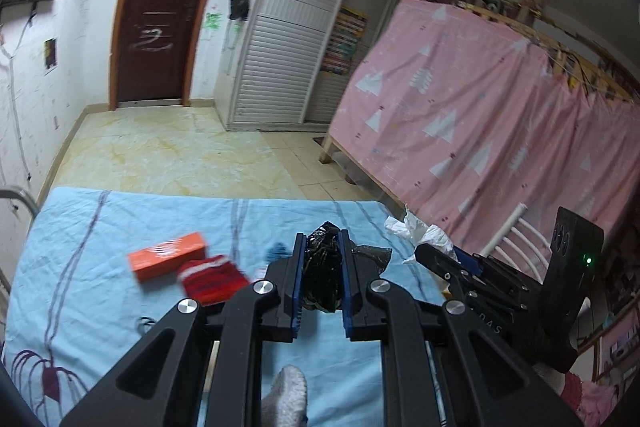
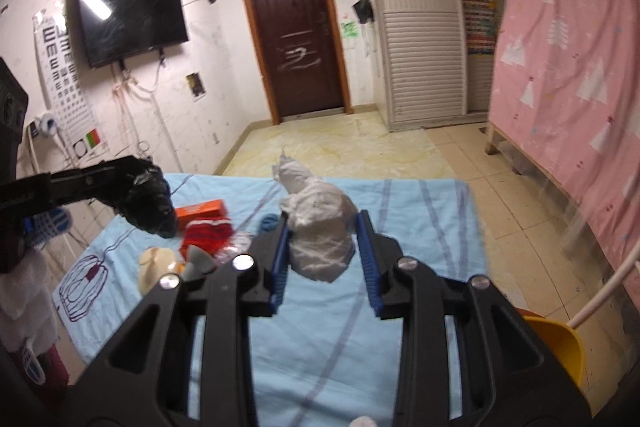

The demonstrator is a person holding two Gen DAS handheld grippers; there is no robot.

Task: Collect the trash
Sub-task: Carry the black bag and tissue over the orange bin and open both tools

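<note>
My left gripper is shut on a crumpled black plastic bag, held above the light blue bedsheet. My right gripper is shut on a wad of white crumpled paper, also above the sheet. In the left wrist view the right gripper shows at the right with the white paper. In the right wrist view the left gripper shows at the left with the black bag.
An orange box, a red knitted sock, a blue item and a grey sock lie on the sheet. A yellow bin stands at lower right. A pink curtained bunk is at the right.
</note>
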